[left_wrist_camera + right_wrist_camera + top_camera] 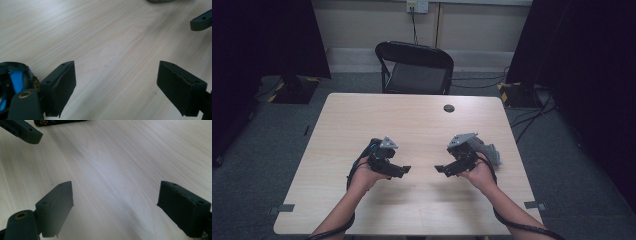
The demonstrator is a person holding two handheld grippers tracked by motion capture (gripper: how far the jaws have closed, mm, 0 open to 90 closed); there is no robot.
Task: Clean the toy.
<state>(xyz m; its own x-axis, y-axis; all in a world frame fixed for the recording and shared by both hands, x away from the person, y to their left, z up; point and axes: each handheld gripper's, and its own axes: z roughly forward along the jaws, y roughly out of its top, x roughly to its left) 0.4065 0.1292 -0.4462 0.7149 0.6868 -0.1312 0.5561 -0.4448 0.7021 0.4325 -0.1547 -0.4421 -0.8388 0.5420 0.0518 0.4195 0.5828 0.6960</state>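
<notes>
We see the left gripper point(404, 169) with jaws spread wide, bare table point(422, 120) between its fingers point(61, 87). Just beyond its tips, facing it, the right gripper point(440, 169), jaws likewise spread, nothing pinched. Both hover over the wood, tips near, apart.

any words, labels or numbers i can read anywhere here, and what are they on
None can be read. The pale wooden table is bare of print, as are the black folding chair, the left gripper and the right gripper.
The yellow-and-black striped tape on the floor stands is a pattern, not text.
The white wall socket is too small to read.
</notes>
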